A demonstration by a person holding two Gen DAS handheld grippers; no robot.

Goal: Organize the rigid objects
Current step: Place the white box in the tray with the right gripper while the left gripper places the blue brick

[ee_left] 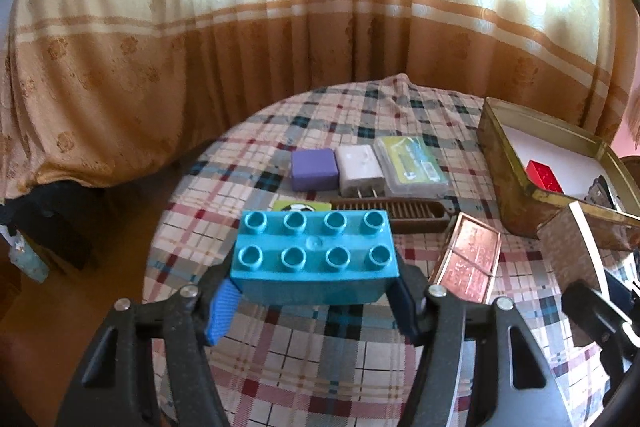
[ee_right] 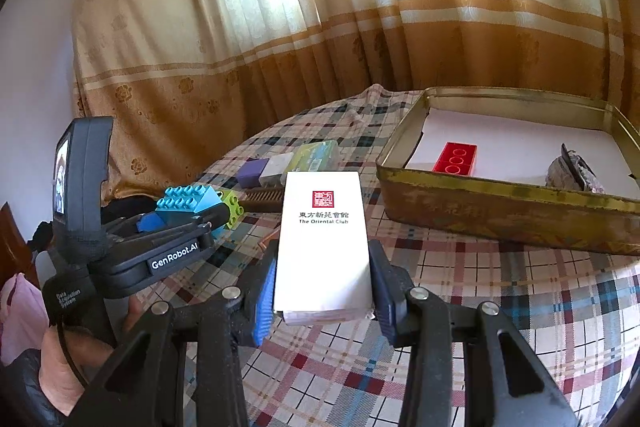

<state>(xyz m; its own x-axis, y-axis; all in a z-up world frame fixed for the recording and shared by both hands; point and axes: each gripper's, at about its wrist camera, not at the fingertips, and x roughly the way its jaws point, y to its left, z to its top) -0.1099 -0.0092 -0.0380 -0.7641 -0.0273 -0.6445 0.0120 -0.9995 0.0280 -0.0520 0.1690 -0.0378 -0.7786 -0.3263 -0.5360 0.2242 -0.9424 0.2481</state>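
My left gripper is shut on a turquoise building brick, held above the plaid table; it also shows in the right wrist view. My right gripper is shut on a white box printed "The Oriental Club", held above the table in front of the gold tin. The tin holds a red brick and a grey object. A purple box, a white charger, a clear green case and a brown comb lie on the table.
A copper-coloured flat tin lies right of the turquoise brick. A lime-green brick sits behind the left gripper in the right wrist view. Curtains hang behind the round table, whose edge curves along the left.
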